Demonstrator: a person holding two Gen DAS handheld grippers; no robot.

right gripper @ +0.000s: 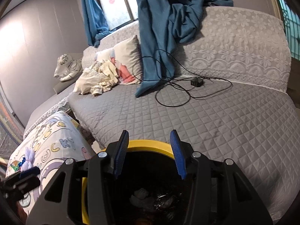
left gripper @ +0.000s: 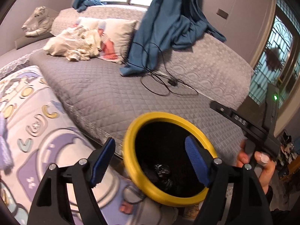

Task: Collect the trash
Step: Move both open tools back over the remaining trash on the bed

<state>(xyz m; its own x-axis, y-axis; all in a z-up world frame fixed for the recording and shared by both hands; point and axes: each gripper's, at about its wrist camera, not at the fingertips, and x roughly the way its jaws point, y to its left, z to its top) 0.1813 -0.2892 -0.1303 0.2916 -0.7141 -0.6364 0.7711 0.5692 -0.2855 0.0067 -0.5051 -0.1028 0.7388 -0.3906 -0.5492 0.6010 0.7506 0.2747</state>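
A bin with a yellow rim (left gripper: 131,146) and a black liner stands at the bed's near edge; crumpled dark trash (left gripper: 162,170) lies inside. My left gripper (left gripper: 150,161) is open and empty over the bin's left rim. The right gripper body (left gripper: 249,129) shows at the right, held by a hand. In the right wrist view my right gripper (right gripper: 150,153) is open and empty directly above the bin (right gripper: 148,142), with pale and shiny trash (right gripper: 150,196) below. A colourful wrapper (right gripper: 16,164) and purple bundle (right gripper: 28,157) lie on the patterned blanket (right gripper: 54,146). The left gripper's tip (right gripper: 24,174) is beside them.
A grey quilted bed (right gripper: 206,121) holds a black cable with adapter (right gripper: 196,82), blue curtains (right gripper: 155,37), a pillow (right gripper: 123,60), cream clothes (right gripper: 97,78) and a white tiger toy (right gripper: 67,67). A door with green glass (left gripper: 275,56) is right.
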